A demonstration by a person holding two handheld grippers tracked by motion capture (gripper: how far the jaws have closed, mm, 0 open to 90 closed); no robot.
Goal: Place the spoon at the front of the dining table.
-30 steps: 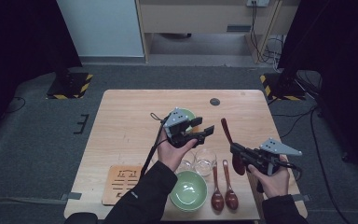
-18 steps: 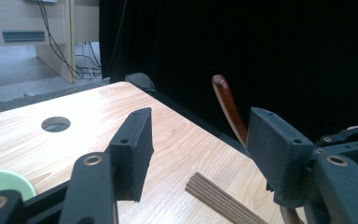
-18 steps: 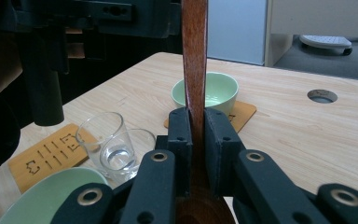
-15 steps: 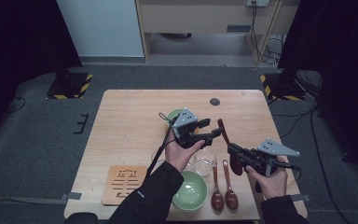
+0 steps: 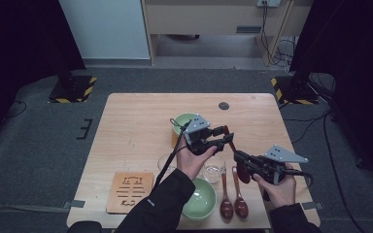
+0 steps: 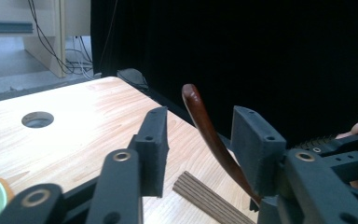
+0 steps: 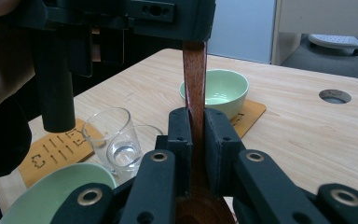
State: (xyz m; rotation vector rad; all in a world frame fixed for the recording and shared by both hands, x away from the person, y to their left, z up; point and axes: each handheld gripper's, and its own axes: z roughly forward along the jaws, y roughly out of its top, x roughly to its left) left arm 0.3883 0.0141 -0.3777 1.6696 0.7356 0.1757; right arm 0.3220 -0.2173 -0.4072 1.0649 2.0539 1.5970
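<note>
Leftmost on the wooden surface (image 5: 136, 121) lies a slotted wooden coaster (image 5: 129, 191), near the front edge and well apart from both tools. Just right of it stands a pale green bowl (image 5: 200, 199) at the front, partly covered by the person's dark sleeve. Behind that bowl are two clear glasses (image 7: 121, 140), side by side and touching or nearly so; they sit right under the left hand. Farther back a second green bowl (image 7: 219, 91) rests on another wooden coaster (image 7: 249, 112).

Next comes the left tool (image 5: 226, 138), held above the glasses. Its jaws have just been closing, and the upper end of a dark wooden spoon (image 6: 209, 133) stands between them; in the left gripper view the handle lies against the right-hand pad, while a clear gap remains to the other pad, so it is not yet clamped. A ribbed brown piece (image 6: 209, 200) lies on the surface below.

Right of the glasses, two more brown spoons (image 5: 233, 201) lie side by side at the front edge, close beneath the raised one.

Farthest right, the right tool (image 5: 240, 159) is closed tight on the spoon's neck just above its bowl, holding it up off the surface with the handle slanting toward the left tool. A round hole (image 5: 224, 105) marks the surface near the back.
</note>
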